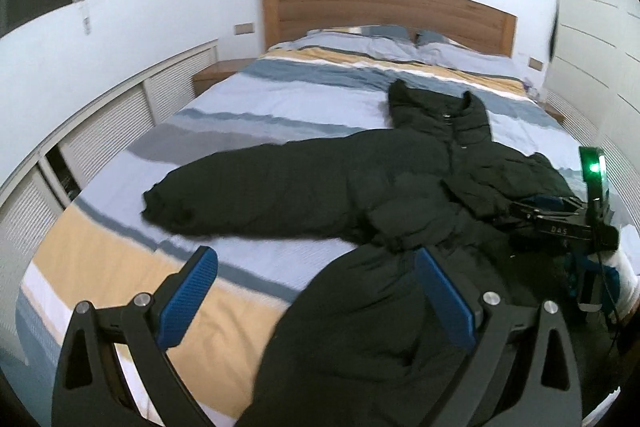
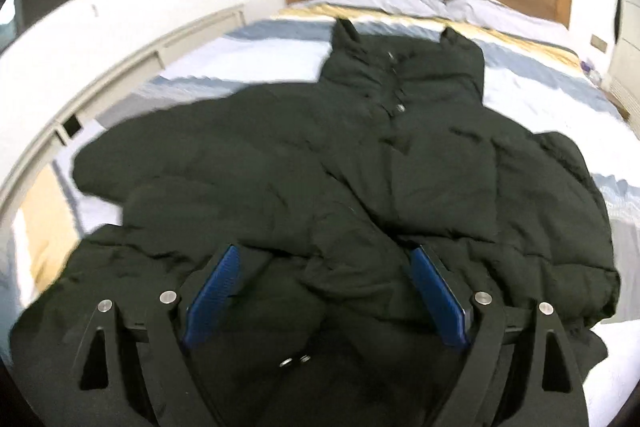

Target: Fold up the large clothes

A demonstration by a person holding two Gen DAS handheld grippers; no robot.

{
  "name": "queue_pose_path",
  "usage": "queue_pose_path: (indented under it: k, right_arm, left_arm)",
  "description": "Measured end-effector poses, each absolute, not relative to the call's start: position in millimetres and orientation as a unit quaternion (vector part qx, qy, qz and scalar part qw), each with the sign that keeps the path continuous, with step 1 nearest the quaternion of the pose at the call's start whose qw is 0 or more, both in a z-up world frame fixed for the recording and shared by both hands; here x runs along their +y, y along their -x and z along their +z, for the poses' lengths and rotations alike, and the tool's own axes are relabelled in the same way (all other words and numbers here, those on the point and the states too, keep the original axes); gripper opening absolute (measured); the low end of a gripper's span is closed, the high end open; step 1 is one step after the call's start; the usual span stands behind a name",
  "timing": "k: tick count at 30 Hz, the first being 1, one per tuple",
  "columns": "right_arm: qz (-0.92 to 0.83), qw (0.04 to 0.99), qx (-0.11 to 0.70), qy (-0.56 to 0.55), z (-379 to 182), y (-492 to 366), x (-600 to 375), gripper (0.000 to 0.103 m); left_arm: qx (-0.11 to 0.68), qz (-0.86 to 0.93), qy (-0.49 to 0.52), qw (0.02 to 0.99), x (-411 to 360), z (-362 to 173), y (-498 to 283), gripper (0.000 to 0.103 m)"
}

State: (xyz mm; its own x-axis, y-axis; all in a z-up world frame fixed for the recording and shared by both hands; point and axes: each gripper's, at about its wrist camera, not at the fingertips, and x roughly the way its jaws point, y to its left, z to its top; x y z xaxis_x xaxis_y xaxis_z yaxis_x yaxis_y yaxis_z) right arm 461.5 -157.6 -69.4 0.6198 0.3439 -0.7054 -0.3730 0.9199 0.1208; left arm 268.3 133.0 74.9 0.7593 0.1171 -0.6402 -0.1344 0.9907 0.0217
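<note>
Hovering over black padded hooded jacket (image 2: pixel 360 163), spread front-up on striped blue-yellow bed (image 1: pixel 256 99) | left gripper (image 1: pixel 316 267), right gripper (image 2: pixel 324 263): jaws apart, empty | advice: pinch outstretched left sleeve (image 1: pixel 240 195) at cuff, fold inward.

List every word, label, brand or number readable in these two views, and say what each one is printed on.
"DAS": white letters on the black body of the right gripper, seen in the left wrist view; any further characters are too blurred to read.
Small white mark on the chest of the black puffer jacket: too small to read.
Nothing else is readable in either view.
</note>
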Motion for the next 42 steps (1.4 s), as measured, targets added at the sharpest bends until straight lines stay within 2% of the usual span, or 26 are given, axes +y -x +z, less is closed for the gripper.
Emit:
queue_pose_path:
  k: [6, 12, 22, 28, 33, 39, 42]
  right_arm:
    - [0.169, 0.919, 0.356, -0.006, -36.2, -457.2, -210.2, 0.087]
    - [0.066, 0.931, 0.357, -0.035, -36.7, -482.3, -294.1, 0.084]
    - [0.033, 0.931, 0.36, -0.043, -61.2, -540.3, -335.3, 0.083]
    - [0.044, 0.912, 0.405, -0.034, -108.3, -561.6, -326.4, 0.082]
    - [0.041, 0.905, 0.421, -0.042, -125.8, -560.5, -326.3, 0.082]
    - [0.045, 0.919, 0.39, -0.032, -92.2, -528.1, -328.5, 0.081]
    - [0.064, 0.919, 0.387, -0.041, -86.9, -509.0, -326.3, 0.081]
  left_arm:
    - [0.358, 0.006, -0.017, 0.934, 63.8, 71.5, -322.6, 0.1]
    - [0.369, -0.041, -0.043, 0.927, -21.1, 56.6, -409.6, 0.1]
    - [0.431, -0.075, -0.004, 0.899, -129.5, -17.3, -516.2, 0.1]
    - [0.501, -0.045, -0.009, 0.864, -131.2, -87.4, -539.7, 0.101]
    - [0.494, -0.039, -0.03, 0.868, -136.1, -86.0, -530.2, 0.101]
    - [0.462, -0.027, -0.039, 0.885, -125.6, -65.2, -502.5, 0.101]
    - [0.492, -0.027, -0.037, 0.869, -119.3, -72.7, -505.5, 0.101]
